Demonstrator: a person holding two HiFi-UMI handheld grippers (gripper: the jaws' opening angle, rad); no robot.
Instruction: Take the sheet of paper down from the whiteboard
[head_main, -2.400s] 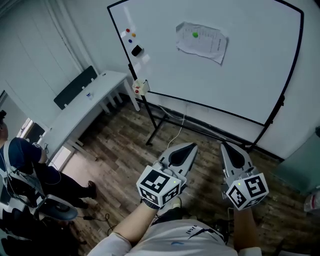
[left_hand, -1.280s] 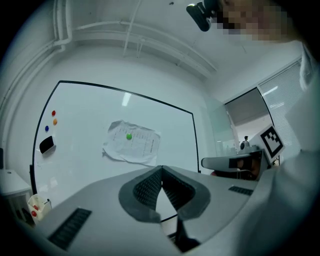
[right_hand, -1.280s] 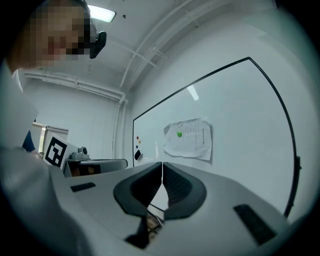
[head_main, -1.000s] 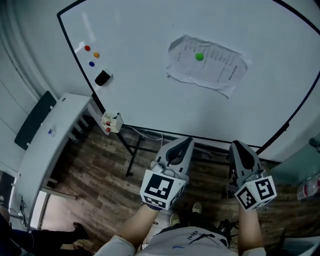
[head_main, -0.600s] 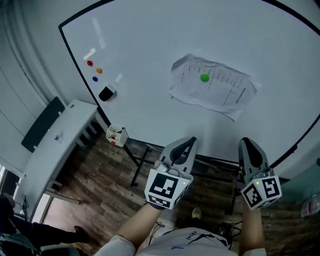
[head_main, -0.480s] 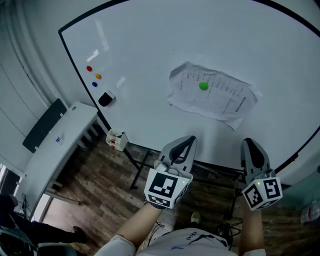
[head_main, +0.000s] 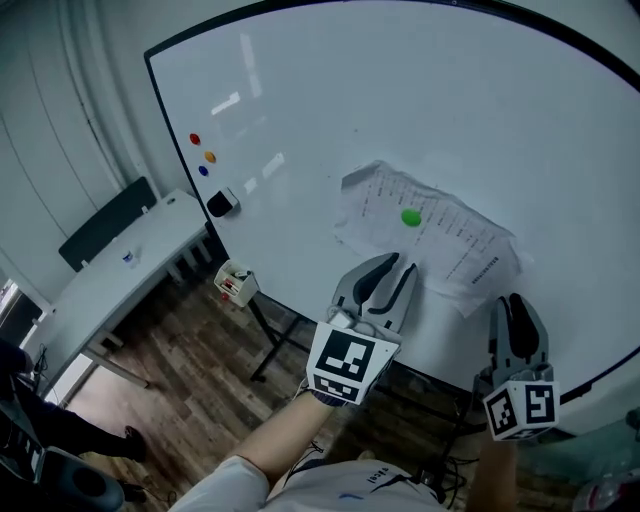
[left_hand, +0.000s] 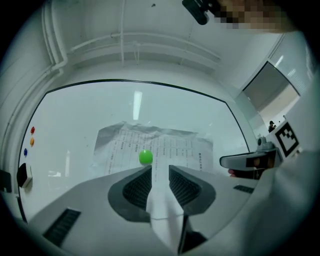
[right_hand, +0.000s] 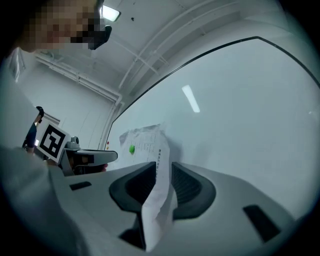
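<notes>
A small box (head_main: 232, 284) by the whiteboard (head_main: 330, 110) holds red things. The wrinkled printed sheet (head_main: 452, 242) hangs there under a green magnet (head_main: 411, 216). The left gripper (head_main: 398, 268) jaws are opening, the right gripper (head_main: 515, 300) jaws stand slightly apart, and the sheet's edge shows unpinched in both gaps.

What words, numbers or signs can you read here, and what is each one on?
Nothing can be quoted.
Paper: rows of print, too small to read.
Left cube, right cube: black-and-white square codes, no letters.
Whiteboard: no writing.
Shirt: a small mark, too blurred to read.
</notes>
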